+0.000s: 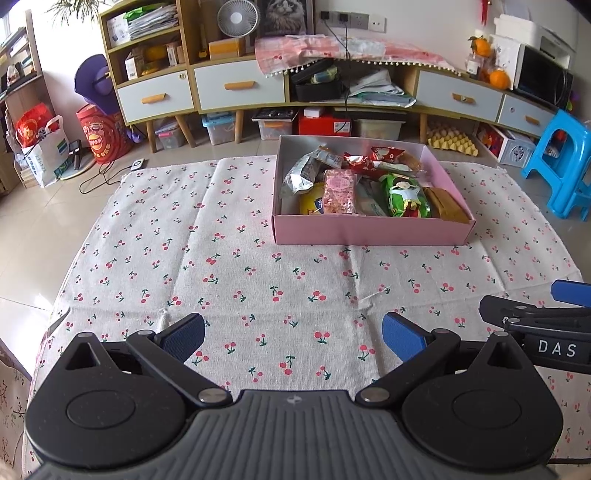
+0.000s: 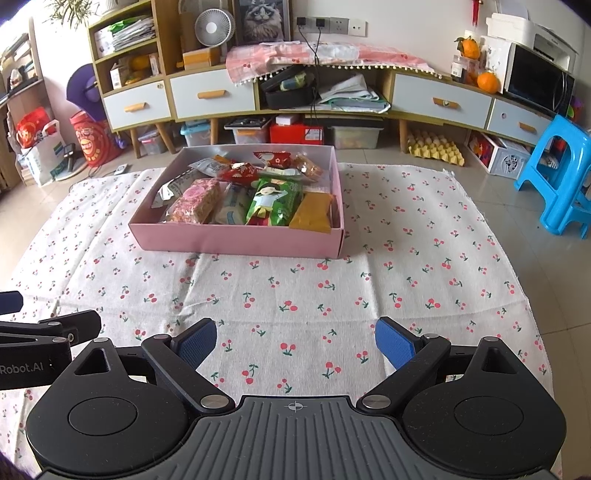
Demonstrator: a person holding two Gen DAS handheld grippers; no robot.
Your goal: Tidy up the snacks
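A home living room: low sideboard [image 1: 236, 88], desk fan [image 1: 237, 17], cat picture [image 1: 284, 14], microwave [image 1: 543, 77].

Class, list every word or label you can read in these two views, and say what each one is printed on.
"DAS": on the right gripper's black body.
"Robot.AI": on the left gripper's black body.
Print on the snack packets in the pink box: too small to read.
Red tin: unreadable.

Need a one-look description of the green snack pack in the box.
Find the pink box on the cherry-print cloth. Along its near wall, the green pack lies between a pale packet and a mustard one. Only it shows a cartoon figure.
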